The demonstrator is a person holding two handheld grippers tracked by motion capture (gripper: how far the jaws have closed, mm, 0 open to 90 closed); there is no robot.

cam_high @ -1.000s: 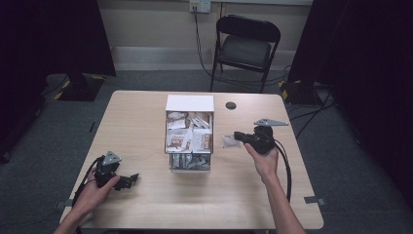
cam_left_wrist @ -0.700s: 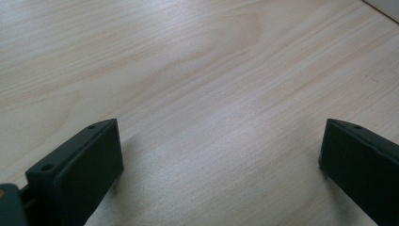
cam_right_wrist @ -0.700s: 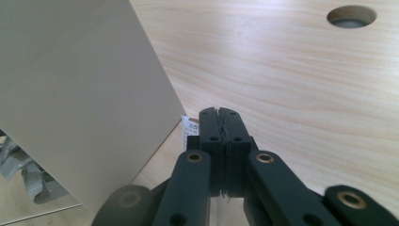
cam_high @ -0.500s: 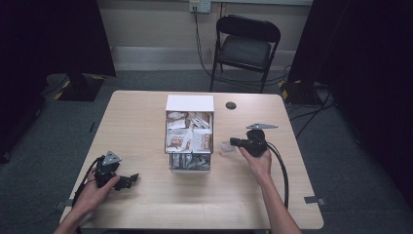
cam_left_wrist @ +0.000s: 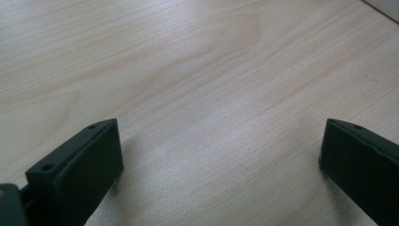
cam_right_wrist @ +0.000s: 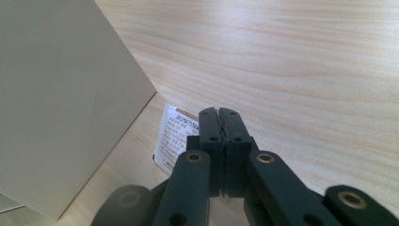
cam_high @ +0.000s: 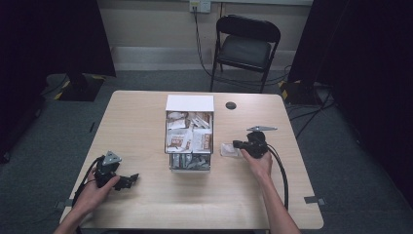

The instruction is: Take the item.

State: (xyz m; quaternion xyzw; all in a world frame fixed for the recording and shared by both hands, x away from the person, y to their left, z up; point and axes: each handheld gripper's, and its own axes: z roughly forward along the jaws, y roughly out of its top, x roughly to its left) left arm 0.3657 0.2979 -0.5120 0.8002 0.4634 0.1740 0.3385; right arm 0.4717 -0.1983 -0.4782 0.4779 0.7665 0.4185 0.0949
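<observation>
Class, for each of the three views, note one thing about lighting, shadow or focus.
High view: the pale wooden table is evenly lit while the room's sides fall into near black. Left gripper view: the open black tongs look soft and cast faint shadows on the wood. Right gripper view: the nearest tong parts blur, though the white printed sachet stays sharper.

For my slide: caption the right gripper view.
Right gripper shut on a printed packet, low over the table beside the box.
</observation>
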